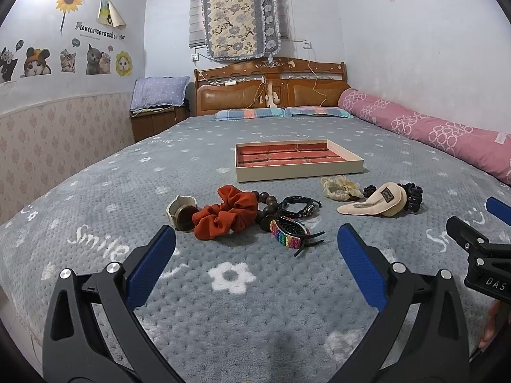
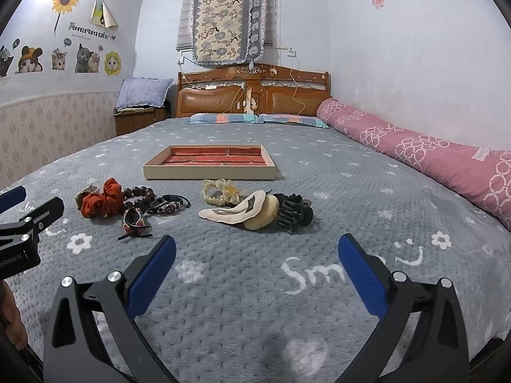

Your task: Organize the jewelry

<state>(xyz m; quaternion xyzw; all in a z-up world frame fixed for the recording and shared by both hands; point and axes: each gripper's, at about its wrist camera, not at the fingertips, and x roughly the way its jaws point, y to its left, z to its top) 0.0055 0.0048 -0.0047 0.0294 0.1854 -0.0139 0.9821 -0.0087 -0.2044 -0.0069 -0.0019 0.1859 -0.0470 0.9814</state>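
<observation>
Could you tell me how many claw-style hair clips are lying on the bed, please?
2. The rainbow claw clip lies nearest the left gripper, in front of the orange scrunchie. The black claw clip sits at the right end, against the beige clip. Others may be hidden.

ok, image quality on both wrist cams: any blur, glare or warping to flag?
Left wrist: sharp on the scrunchie and tray; heavy fisheye bend, black corners; glare blows out the upper-left wall. Right wrist: same bend and same wall glare; items sharp; a soft shadow on the blanket between the open tongs.
</observation>
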